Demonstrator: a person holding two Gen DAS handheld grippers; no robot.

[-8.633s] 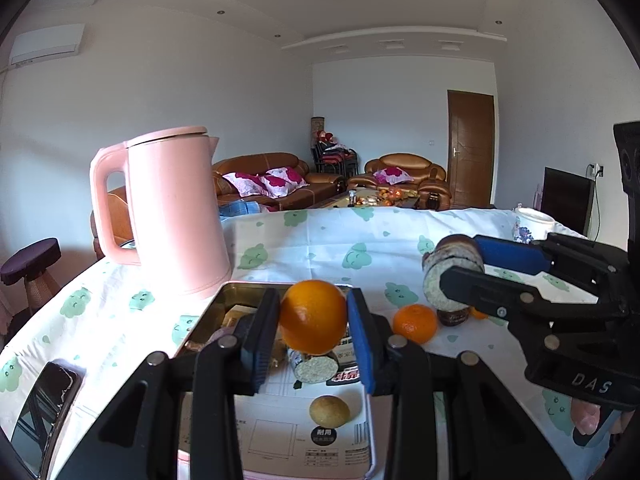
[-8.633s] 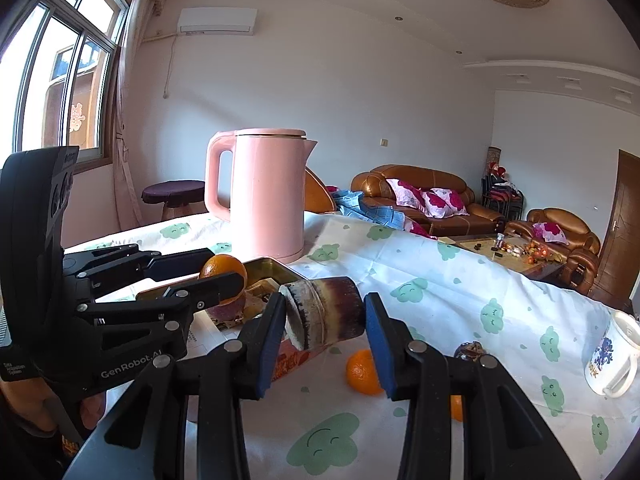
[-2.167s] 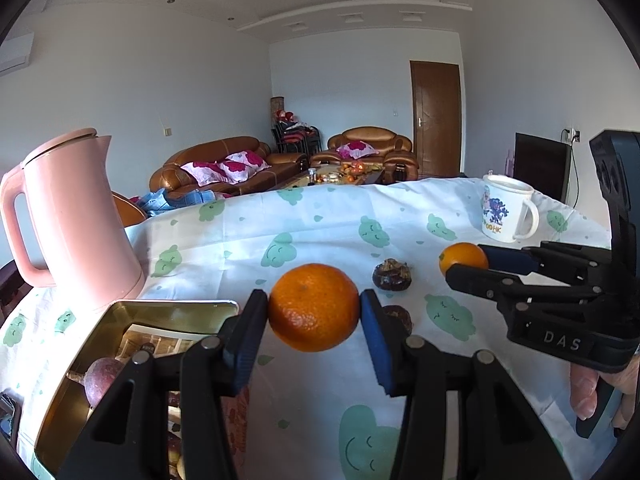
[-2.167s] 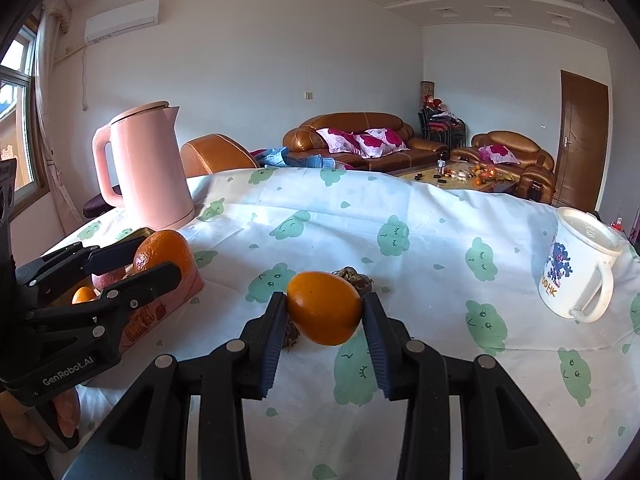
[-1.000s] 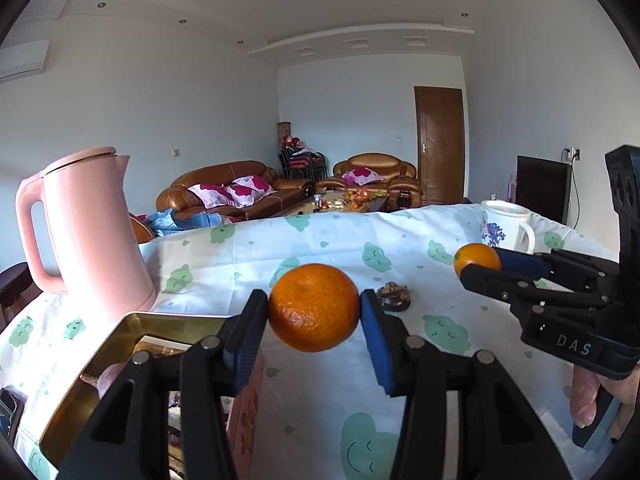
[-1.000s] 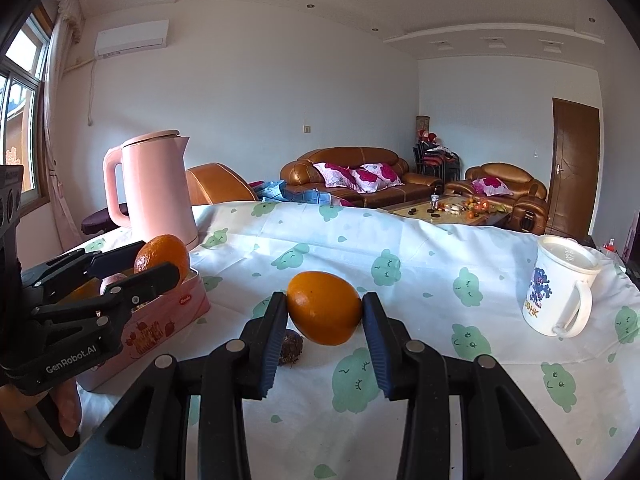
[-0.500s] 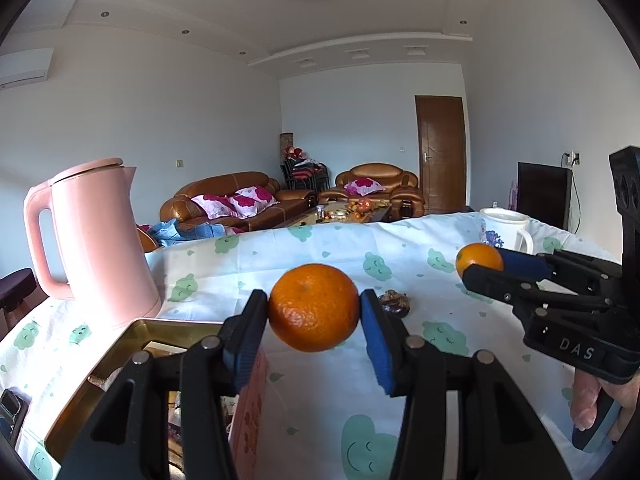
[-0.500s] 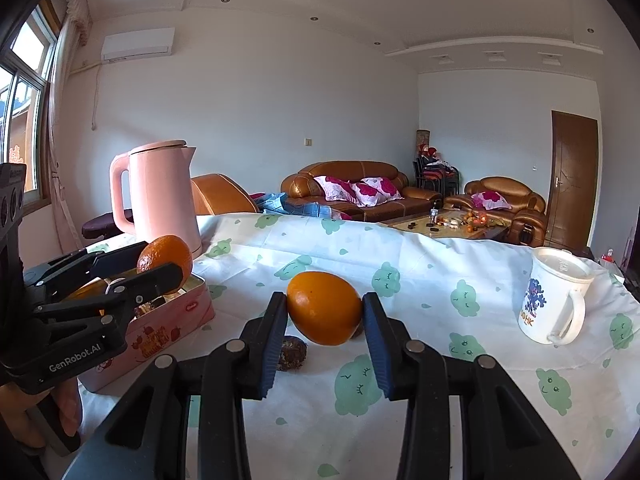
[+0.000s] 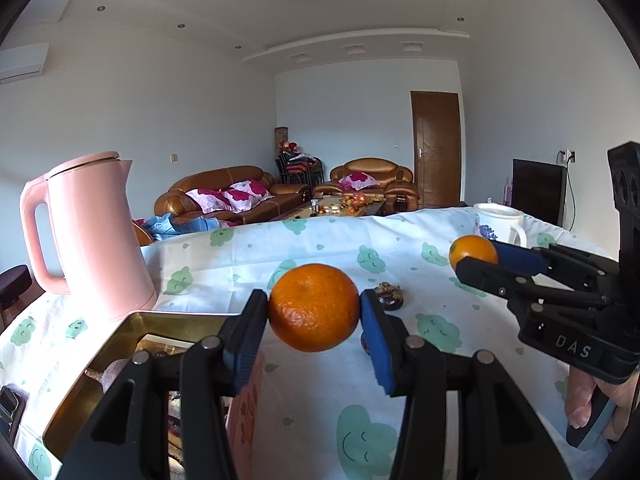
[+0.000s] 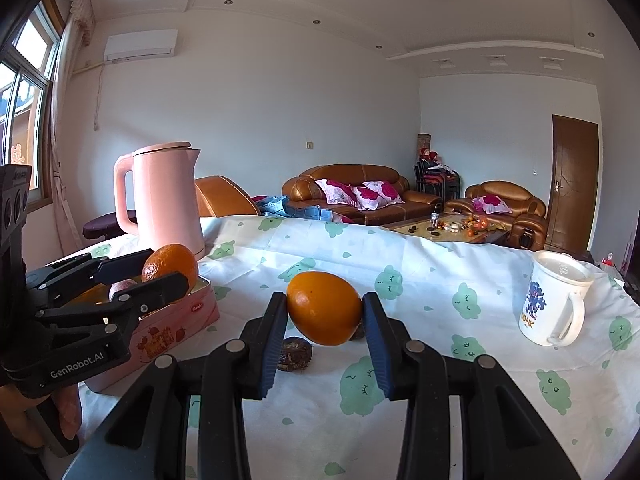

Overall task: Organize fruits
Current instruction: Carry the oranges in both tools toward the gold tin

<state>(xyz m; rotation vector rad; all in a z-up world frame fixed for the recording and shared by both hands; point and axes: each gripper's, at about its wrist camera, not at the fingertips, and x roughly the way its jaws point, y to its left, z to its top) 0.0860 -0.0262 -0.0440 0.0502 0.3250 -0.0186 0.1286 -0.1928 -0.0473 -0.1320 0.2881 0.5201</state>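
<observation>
Right wrist: kettle (image 10: 162, 196) behind tin (image 10: 172, 320), mug (image 10: 554, 300) rt.

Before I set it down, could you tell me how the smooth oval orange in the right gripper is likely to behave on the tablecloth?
The smooth oval orange looks rounded all over, so it would probably roll on the tablecloth. Its glossy skin may slip between the right gripper pads. It seems firm, holding its shape in the grip.

left gripper (image 9: 314, 330): jaws clamped | right gripper (image 10: 325, 334): jaws clamped, level
</observation>
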